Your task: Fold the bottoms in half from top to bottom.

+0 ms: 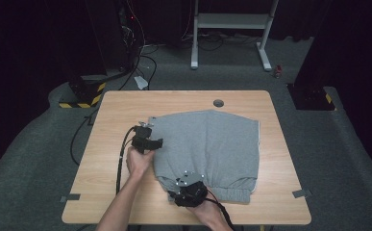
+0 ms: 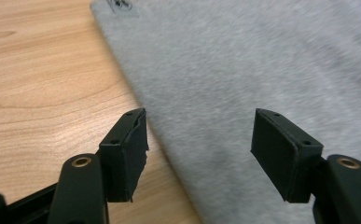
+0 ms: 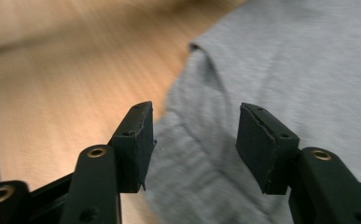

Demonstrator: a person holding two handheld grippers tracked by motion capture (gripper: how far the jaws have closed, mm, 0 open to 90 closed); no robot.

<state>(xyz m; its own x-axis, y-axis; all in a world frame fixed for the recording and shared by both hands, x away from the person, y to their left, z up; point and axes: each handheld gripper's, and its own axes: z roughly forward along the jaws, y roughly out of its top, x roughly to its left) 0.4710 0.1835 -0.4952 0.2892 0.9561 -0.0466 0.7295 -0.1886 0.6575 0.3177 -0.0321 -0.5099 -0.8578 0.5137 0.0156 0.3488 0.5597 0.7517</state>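
While both hands work over a wooden table (image 1: 126, 103), a grey garment (image 1: 212, 144), apparently folded sweatpants with a ribbed band along its near edge, lies flat across the middle and right part of the tabletop. Its far edge stops near a round cable hole (image 1: 218, 102) in the table, and its right side runs close to the table's right edge. From the high view the left gripper (image 1: 155, 143) is at the garment's left edge, about halfway along it, held level and pointing right toward the cloth, with its cable trailing back along the forearm. Looking along the left gripper (image 2: 199, 149), its jaws stand released and wide apart, one over bare wood and the other over grey fleece, so the garment's edge passes between them; nothing is pinched. A small tag or label (image 2: 121, 5) shows at the garment's far corner in that view. The right gripper (image 1: 178, 191) is at the near left corner of the garment, by the ribbed band, its grey plate facing up. Seen along the right gripper (image 3: 194, 144), its jaws are also spread and hold nothing, with a folded, rumpled edge of the cloth lying beneath the gap and wood off to one side; that picture is blurred.
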